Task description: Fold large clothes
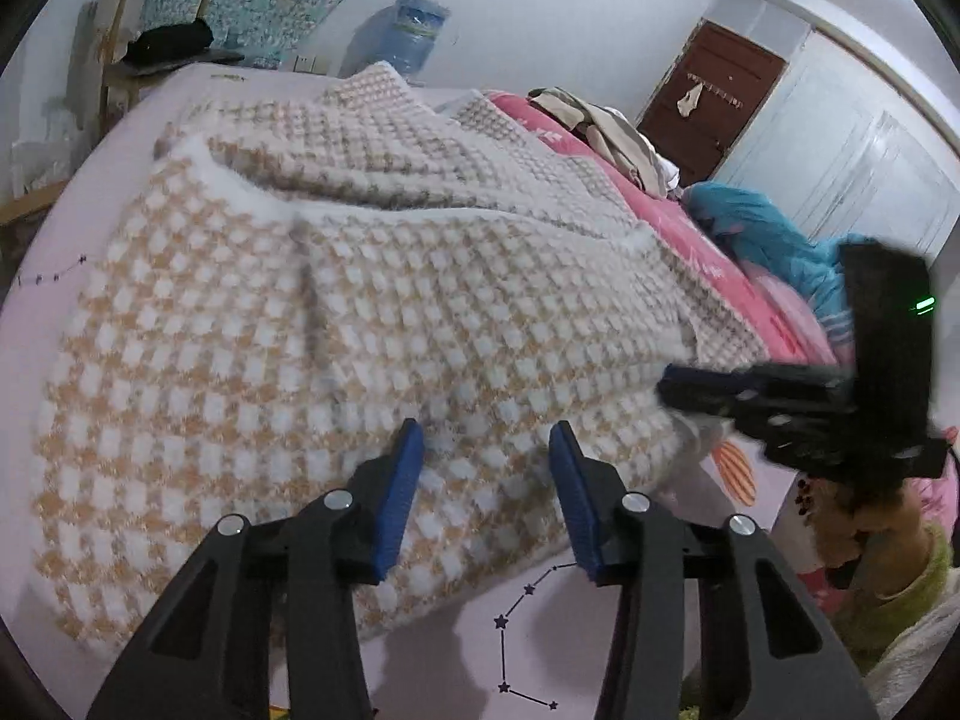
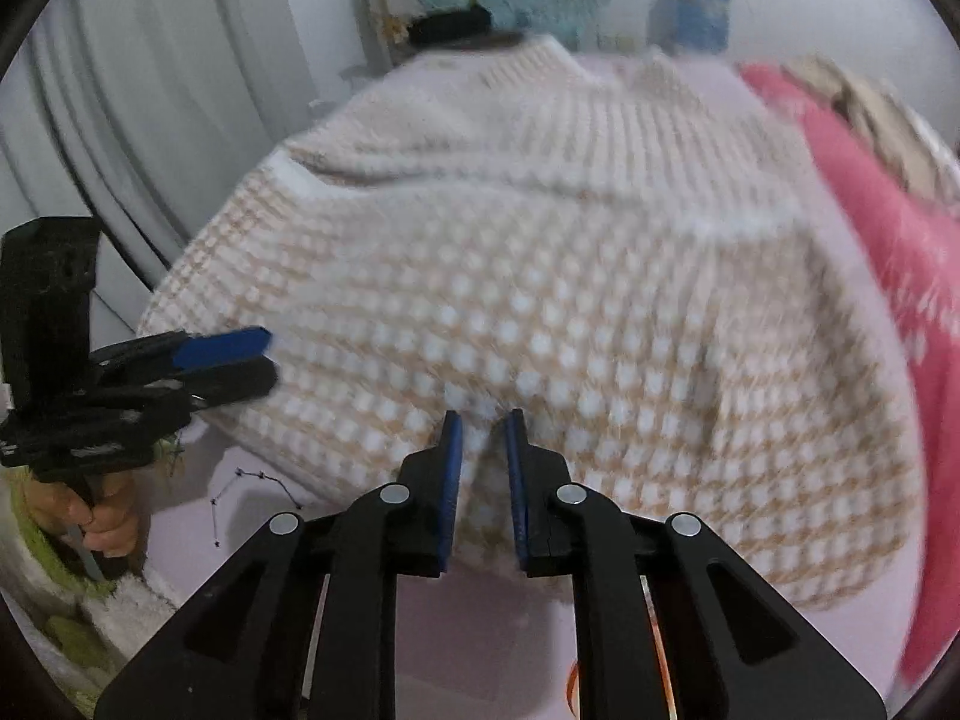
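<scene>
Probably soft, thick and bulky – the checked knit garment (image 1: 336, 312) lay spread on the bed (image 1: 72, 240), part folded; best grabbed at its near hem. My left gripper (image 1: 486, 468) had fingers spread over that hem, gripping nothing. My right gripper (image 2: 483, 450) had fingers narrowly apart – seemingly pinching hem, blurred. Pink quilt (image 1: 690, 222) beside; water jug (image 1: 414, 30), door (image 1: 708, 102) behind.
</scene>
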The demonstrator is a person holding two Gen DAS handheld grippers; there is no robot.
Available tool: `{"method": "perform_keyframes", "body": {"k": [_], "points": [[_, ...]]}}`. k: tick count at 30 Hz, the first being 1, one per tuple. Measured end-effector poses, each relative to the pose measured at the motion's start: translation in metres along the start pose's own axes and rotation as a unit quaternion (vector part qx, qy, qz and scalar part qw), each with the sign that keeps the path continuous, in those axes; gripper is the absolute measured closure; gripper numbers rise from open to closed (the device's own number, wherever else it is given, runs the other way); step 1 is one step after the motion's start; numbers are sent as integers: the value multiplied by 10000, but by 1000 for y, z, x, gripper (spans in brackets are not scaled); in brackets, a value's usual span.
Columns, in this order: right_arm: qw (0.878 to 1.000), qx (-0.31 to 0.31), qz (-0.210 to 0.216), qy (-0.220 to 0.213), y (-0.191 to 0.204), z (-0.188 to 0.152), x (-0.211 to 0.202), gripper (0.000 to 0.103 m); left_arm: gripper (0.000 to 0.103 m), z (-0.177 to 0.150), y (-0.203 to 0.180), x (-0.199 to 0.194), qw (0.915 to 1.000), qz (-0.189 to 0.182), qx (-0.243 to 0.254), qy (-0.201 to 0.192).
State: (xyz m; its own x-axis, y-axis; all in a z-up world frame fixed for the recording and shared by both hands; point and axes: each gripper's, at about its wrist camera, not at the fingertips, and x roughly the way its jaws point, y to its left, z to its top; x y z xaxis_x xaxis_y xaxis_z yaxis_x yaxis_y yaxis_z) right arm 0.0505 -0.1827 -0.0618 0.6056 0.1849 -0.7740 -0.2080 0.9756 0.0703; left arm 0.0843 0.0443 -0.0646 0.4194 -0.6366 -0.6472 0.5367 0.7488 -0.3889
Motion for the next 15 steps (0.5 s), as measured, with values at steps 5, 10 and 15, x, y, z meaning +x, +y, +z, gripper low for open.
{"method": "perform_keyframes", "body": {"k": [5, 10, 15], "points": [[9999, -89, 48, -56, 9, 10, 16, 88, 60, 0, 0, 0, 10000, -11, 6, -49], [9995, 135, 251, 141, -4, 8, 29, 88, 60, 4, 6, -16, 9998, 80, 14, -205], [9997, 117, 228, -59, 1, 21, 10, 88, 61, 9, 40, -29, 9980, 246, -423, -406]]}}
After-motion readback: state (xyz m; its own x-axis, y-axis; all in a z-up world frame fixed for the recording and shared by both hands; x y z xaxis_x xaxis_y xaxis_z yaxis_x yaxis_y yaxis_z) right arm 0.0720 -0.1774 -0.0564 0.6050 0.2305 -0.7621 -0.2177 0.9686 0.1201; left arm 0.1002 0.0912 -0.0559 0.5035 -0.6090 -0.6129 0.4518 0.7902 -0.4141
